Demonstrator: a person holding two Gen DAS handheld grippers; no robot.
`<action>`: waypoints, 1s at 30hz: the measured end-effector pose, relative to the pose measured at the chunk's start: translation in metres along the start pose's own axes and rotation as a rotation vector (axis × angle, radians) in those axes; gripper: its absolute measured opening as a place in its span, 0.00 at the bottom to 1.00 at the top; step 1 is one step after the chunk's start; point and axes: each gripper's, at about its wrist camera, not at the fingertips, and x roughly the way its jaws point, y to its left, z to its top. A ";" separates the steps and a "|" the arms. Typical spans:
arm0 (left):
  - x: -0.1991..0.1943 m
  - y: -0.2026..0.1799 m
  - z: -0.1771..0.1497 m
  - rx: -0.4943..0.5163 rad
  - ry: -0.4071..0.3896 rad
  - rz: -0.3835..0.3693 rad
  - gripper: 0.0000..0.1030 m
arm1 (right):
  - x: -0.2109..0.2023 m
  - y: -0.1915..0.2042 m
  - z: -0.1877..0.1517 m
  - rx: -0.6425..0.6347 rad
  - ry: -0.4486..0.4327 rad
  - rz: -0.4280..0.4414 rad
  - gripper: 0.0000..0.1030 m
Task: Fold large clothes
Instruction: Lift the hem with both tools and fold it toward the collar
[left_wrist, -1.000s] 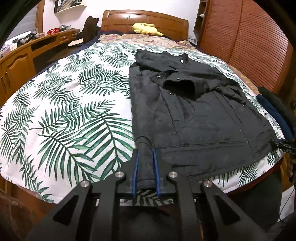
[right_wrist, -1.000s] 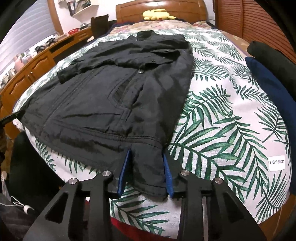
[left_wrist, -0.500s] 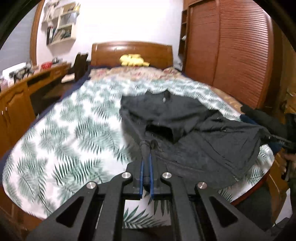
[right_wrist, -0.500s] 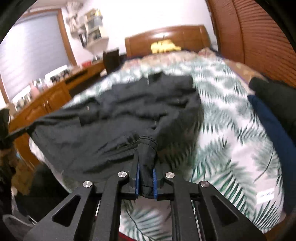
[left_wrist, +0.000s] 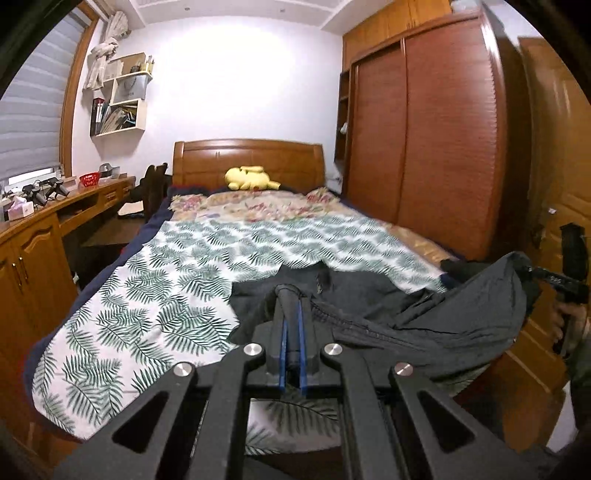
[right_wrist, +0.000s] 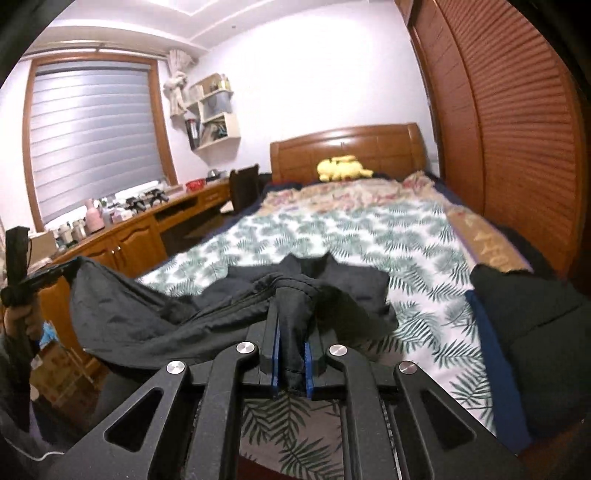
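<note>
**Jacket hem pinched at both corners, hanging over the near end of the bed**

Left wrist view: left gripper (left_wrist: 291, 314) is clamped tight on a bunched corner of the black jacket (left_wrist: 461, 317), fabric squeezed between the blue pads. From there the hem runs right and up to the right gripper (left_wrist: 532, 271), so the jacket hangs like a sling off the near right edge of the bed (left_wrist: 147, 295). Collar end lies farther in on the leaf-print sheet.

Right wrist view: right gripper (right_wrist: 291, 332) is clenched on the other hem corner, cloth poking out between its pads. The jacket (right_wrist: 147, 321) stretches left to the left gripper (right_wrist: 64, 269), held in a hand (right_wrist: 22, 317). Dark folded clothes (right_wrist: 535, 325) sit at the right edge of the bed (right_wrist: 424, 288).
</note>
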 end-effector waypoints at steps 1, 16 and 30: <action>-0.008 -0.001 -0.002 -0.013 -0.010 -0.004 0.02 | -0.010 0.001 0.000 0.001 -0.011 -0.005 0.07; 0.004 -0.002 0.004 -0.006 0.013 0.034 0.02 | -0.037 -0.003 -0.005 0.004 0.015 -0.028 0.07; 0.136 0.013 0.026 0.031 0.029 0.104 0.02 | 0.095 -0.043 0.005 -0.080 0.060 -0.079 0.07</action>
